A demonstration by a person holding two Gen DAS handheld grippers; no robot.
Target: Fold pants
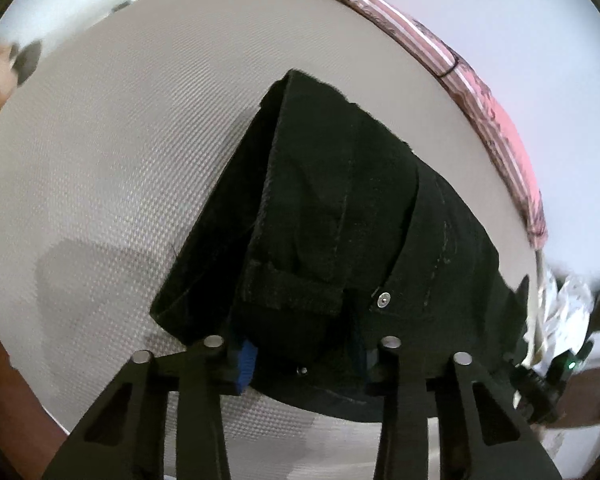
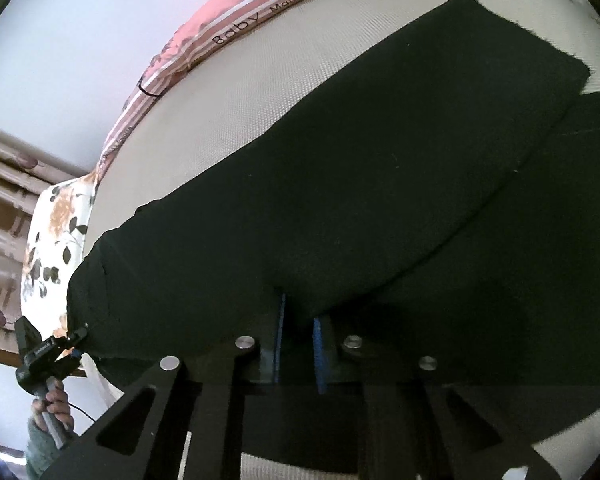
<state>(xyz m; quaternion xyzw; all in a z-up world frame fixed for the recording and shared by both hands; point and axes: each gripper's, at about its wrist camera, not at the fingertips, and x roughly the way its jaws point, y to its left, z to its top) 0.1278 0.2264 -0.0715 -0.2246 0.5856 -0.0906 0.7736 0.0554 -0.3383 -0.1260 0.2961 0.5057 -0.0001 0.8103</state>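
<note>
The black pants (image 1: 340, 216) lie partly folded on the pale woven mattress (image 1: 100, 160), one leg doubled over the other. At their waistband end the left hand-held gripper (image 1: 304, 356) pinches the thick fabric between its blue pads (image 1: 246, 364). Along the pants' folded edge, the right hand-held gripper (image 2: 298, 340) is pressed together on a ridge of cloth. A pink striped blanket (image 2: 204, 44) lies beyond the pants.

Soft even daylight, fisheye warp w/ blurred edges, dark fabric detail lost.
</note>
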